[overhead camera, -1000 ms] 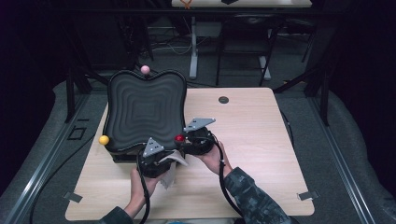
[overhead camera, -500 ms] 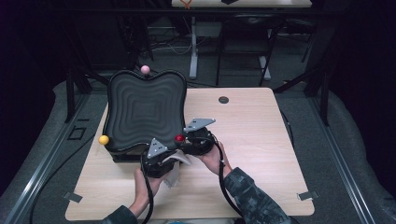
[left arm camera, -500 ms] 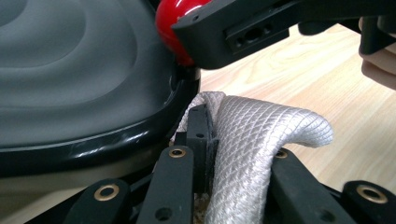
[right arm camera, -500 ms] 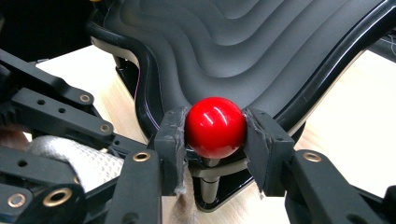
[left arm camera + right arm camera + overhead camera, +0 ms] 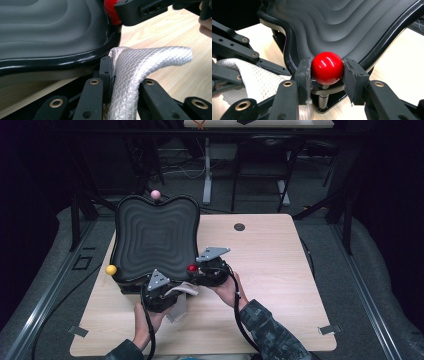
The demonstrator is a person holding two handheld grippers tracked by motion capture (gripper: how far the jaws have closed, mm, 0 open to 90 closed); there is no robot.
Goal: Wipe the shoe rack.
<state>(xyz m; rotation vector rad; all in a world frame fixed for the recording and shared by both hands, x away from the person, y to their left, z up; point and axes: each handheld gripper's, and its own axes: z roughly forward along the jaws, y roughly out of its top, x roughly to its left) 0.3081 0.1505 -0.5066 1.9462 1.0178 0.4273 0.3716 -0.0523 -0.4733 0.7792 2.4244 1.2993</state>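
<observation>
Dark floor and black frame legs surround a pale wooden table [image 5: 280, 270] with a small round black grommet [image 5: 239, 227] near its far edge. On the table's left part sits a black tray [image 5: 155, 240] with wavy ridges stepping toward its middle and a glossy rim; coloured knobs stand at its corners: a pink knob [image 5: 155, 194] at the far edge, a yellow knob [image 5: 111, 269] at the near left, a red knob [image 5: 327, 68] at the near right.

Just before the tray's near edge, the left gripper [image 5: 125, 82] is clamped on a white cloth [image 5: 140, 65] with a fine mesh weave; the cloth rises between the jaws, bends over to the right, and its free end hangs above the wood, close beside the tray's rim. The right gripper [image 5: 327, 75] is clamped on the red knob, one pad pressed against each side; the knob sits on a short post at the tray's corner. In the high view the two grippers lie near each other at that corner, each held by a hand. No writing or brand mark can be read anywhere.
</observation>
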